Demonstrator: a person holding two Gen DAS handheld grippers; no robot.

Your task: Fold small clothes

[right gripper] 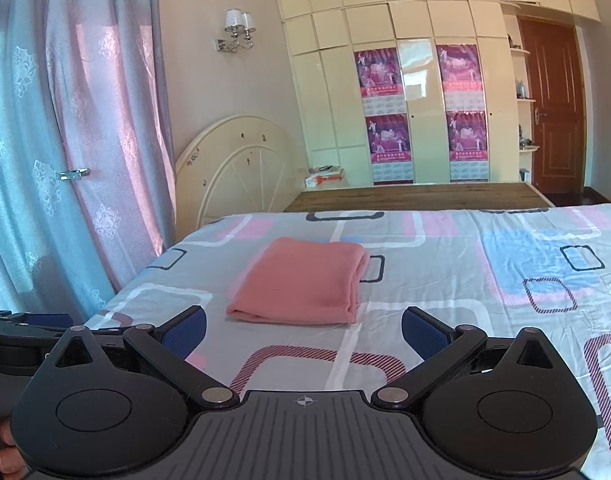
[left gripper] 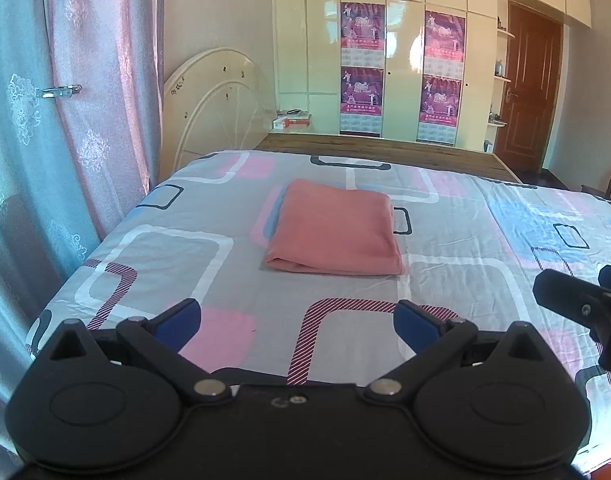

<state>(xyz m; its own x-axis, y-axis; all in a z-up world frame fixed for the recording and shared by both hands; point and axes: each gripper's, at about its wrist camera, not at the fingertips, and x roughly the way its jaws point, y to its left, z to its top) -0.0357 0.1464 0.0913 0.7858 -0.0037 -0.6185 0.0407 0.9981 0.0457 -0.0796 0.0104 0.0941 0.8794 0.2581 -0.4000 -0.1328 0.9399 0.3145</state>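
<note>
A salmon-pink garment [left gripper: 335,229] lies folded into a neat rectangle on the patterned bed sheet [left gripper: 209,264]; it also shows in the right wrist view [right gripper: 303,280]. My left gripper [left gripper: 297,320] is open and empty, held above the sheet short of the garment. My right gripper [right gripper: 304,330] is open and empty, also short of the garment. The right gripper shows at the right edge of the left wrist view [left gripper: 577,300], and the left gripper at the left edge of the right wrist view [right gripper: 25,326].
The bed's cream headboard [left gripper: 217,100] stands at the far left by pink and blue curtains [left gripper: 65,120]. A wooden board [left gripper: 377,152] runs along the bed's far edge. Cream wardrobes with posters [left gripper: 385,60] and a brown door [left gripper: 529,92] lie beyond.
</note>
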